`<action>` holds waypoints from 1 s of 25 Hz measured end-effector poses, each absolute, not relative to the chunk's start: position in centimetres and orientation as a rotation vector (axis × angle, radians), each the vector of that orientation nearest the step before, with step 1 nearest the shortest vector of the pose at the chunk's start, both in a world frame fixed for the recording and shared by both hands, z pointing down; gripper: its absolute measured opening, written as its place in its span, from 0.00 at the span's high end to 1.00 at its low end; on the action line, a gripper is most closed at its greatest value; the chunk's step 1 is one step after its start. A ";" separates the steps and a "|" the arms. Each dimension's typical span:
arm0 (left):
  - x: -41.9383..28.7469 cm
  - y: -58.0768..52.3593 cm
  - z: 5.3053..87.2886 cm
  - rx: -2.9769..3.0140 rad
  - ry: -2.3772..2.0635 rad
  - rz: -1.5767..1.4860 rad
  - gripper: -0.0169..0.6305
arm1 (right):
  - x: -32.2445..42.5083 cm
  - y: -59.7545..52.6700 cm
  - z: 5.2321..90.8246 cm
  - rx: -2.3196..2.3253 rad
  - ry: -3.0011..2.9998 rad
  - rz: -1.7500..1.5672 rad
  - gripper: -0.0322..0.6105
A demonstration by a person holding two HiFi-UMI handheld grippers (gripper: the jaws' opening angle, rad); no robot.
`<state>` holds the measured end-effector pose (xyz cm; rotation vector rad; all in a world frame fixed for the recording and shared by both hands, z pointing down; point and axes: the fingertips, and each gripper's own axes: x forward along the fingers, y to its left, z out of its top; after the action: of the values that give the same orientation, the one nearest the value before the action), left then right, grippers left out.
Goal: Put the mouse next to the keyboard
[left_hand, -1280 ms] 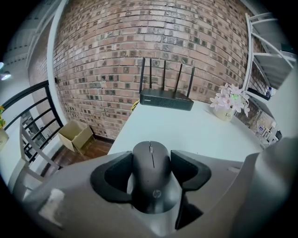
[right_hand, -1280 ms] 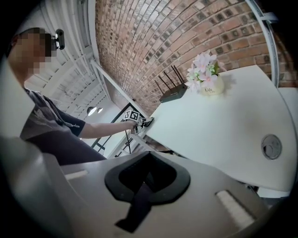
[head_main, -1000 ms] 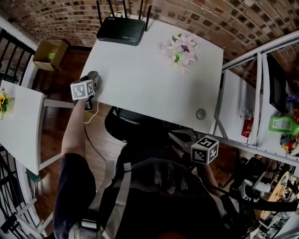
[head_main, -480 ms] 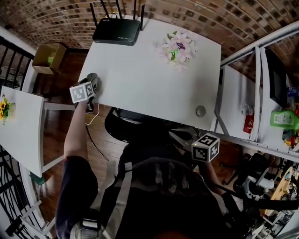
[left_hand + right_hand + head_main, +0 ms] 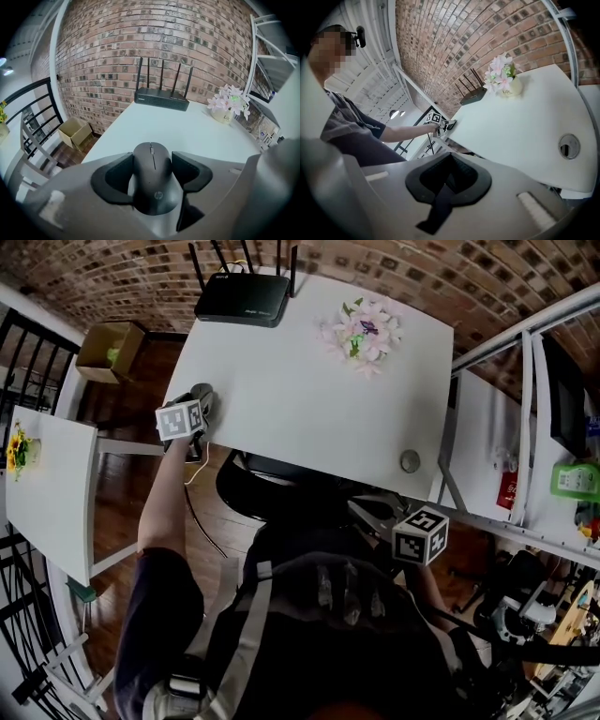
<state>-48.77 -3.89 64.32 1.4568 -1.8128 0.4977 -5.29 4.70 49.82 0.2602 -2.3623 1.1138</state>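
Left gripper [image 5: 198, 404] clamped on mouse [image 5: 152, 174], sitting at left edge of table [image 5: 309, 409], mid-left of head view. Mouse: matte black, scroll wheel forward. Bare tabletop ahead; router [image 5: 242, 298] at far edge, flowers [image 5: 364, 332] upper right. Right gripper [image 5: 449, 182] closed, empty, lower right, off the table.

I read "hp" logo on mouse [image 5: 154, 194], at rear of top shell, in left gripper view. Flower pot [image 5: 508, 90]: dark lettering, looks like "Life"; rest too small for me. Router [image 5: 242, 298]: pale mark on top, illegible. Green bottle [image 5: 574, 480]: white label, print unreadable.
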 end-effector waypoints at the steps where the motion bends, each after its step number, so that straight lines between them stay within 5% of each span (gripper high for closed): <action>1: -48.6 -3.9 64.4 1.457 -1.812 0.499 0.56 | -5.2 4.6 49.9 0.260 -2.364 1.117 0.94; 25: -40.6 -5.7 64.4 1.526 -1.710 0.562 0.56 | -1.6 4.0 50.1 0.285 -2.387 1.166 0.94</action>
<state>-40.59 -5.73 64.42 1.5262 -1.7102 0.5620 -1.63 4.04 50.13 0.2849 -2.3870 1.1658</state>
